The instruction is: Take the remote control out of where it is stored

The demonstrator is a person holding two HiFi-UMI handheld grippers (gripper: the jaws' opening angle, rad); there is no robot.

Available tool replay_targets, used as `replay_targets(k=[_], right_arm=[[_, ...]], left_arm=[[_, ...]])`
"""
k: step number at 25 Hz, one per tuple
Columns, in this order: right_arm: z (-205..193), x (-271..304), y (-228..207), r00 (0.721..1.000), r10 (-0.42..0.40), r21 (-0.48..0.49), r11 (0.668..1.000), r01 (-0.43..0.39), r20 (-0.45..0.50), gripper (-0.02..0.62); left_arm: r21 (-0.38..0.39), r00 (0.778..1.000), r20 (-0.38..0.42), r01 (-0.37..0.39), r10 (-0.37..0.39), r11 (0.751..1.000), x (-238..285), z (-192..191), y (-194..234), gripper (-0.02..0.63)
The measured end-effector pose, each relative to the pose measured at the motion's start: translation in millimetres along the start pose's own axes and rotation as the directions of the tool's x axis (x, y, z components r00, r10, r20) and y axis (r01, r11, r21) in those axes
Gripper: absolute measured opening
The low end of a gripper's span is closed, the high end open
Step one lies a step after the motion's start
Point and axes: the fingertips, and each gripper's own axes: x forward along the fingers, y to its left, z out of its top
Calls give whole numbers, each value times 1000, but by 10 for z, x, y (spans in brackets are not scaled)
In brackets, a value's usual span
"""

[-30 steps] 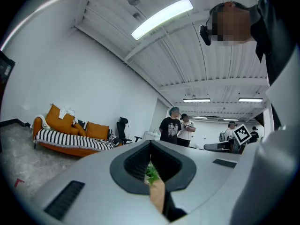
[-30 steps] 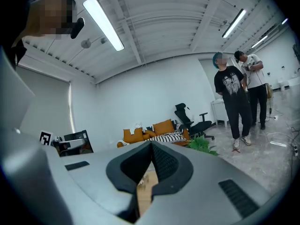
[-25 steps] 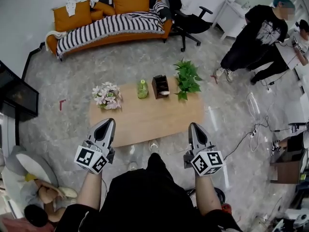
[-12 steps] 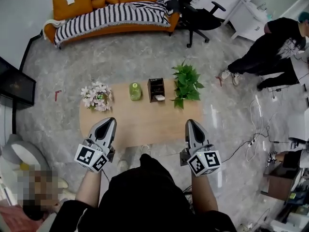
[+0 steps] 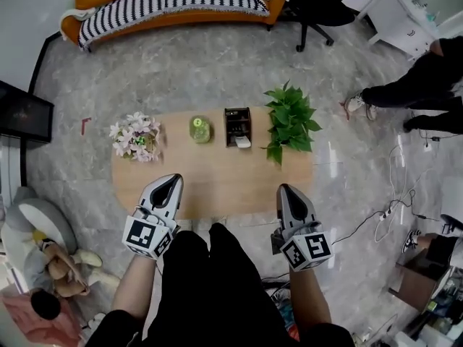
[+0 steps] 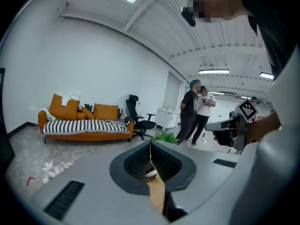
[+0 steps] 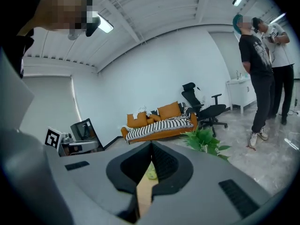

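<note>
Looking down from the head view, a dark screen (image 5: 22, 114) is cut off by the left edge. Below it a person (image 5: 51, 295) lies on the floor, partly out of frame. The sofa (image 5: 173, 2) with its striped throw is cropped by the top edge.

A bunch of pale flowers (image 5: 132, 136) stands at the far left end of the oval wooden worktop (image 5: 217, 186). The left gripper (image 5: 172, 181) hangs over the worktop's near edge. In the left gripper view (image 6: 150, 146) its fingers (image 6: 133, 161) are pressed together with nothing between them, and their bulk hides most of the worktop.

Further right stands a small green jar (image 5: 200, 129), then a dark holder (image 5: 237, 121). The remote control (image 5: 243, 142) shows only as a pale end at the holder's near side, too small to make out further. Through the notch under the left fingers only a sliver of that holder (image 6: 149, 176) can be seen. A leafy plant (image 5: 289, 121) stands just right of the holder.

The right gripper (image 5: 284, 189) hangs over the near edge too, well apart from the holder. In the right gripper view (image 7: 151, 146) its fingers (image 7: 166, 163) are closed on nothing, and the jar (image 7: 151, 174) peeks through the gap below them.

At the far right, only the dark legs of a standing person (image 5: 427, 78) are in frame.
</note>
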Motion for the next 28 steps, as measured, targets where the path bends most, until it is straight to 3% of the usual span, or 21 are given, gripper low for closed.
replay_targets(k=[10, 19, 28], right_arm=[[-765, 316, -53, 990, -23, 87, 996, 35, -137, 6], [-945, 487, -139, 988, -52, 136, 988, 72, -144, 6], [-1253, 289, -295, 978, -98, 222, 965, 139, -184, 6]], left_arm=[[21, 986, -141, 91, -87, 996, 817, -487, 155, 8], [88, 956, -229, 207, -182, 974, 1783, -765, 166, 11], [177, 925, -334, 251, -182, 952, 2687, -831, 314, 198]])
